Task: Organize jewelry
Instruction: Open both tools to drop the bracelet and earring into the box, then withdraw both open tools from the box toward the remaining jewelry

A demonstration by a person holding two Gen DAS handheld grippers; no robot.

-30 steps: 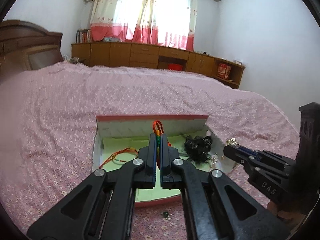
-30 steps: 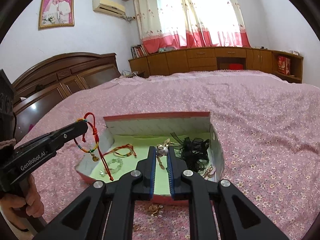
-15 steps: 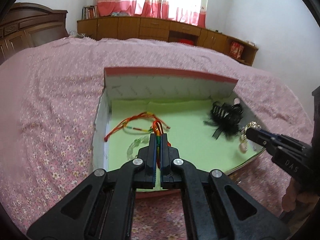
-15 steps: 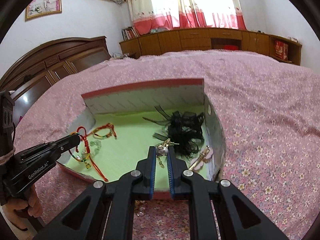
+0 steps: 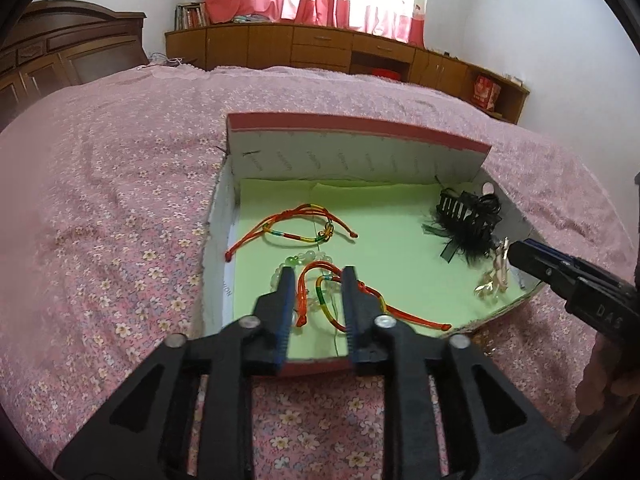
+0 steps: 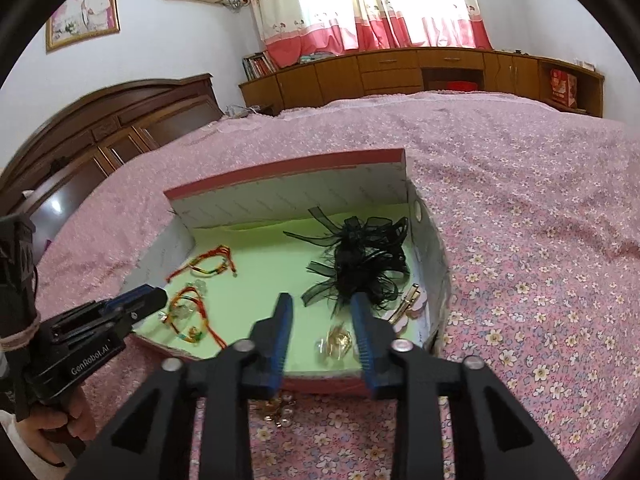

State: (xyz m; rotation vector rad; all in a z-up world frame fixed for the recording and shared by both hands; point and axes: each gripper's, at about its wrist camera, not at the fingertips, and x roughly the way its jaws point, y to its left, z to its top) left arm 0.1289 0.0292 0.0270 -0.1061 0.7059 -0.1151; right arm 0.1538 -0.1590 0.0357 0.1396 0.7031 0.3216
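Both pairs of jaws stand wide, holding nothing. Between the left gripper (image 5: 316, 276) fingers lies a red cord bracelet (image 5: 320, 292) on the green floor of the box (image 5: 356, 124), over a pale bead bracelet (image 5: 308, 258). Beyond it lies a second cord bracelet (image 5: 296, 224). Between the right gripper (image 6: 322, 300) jaws sits a gold trinket (image 6: 338, 342); just ahead is a black hair clip (image 6: 360, 260). The box rests on the pink bed (image 6: 520, 208).

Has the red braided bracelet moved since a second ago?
Yes. The red braided bracelet has dropped from the left gripper onto the green liner of the box, near its front-left corner.
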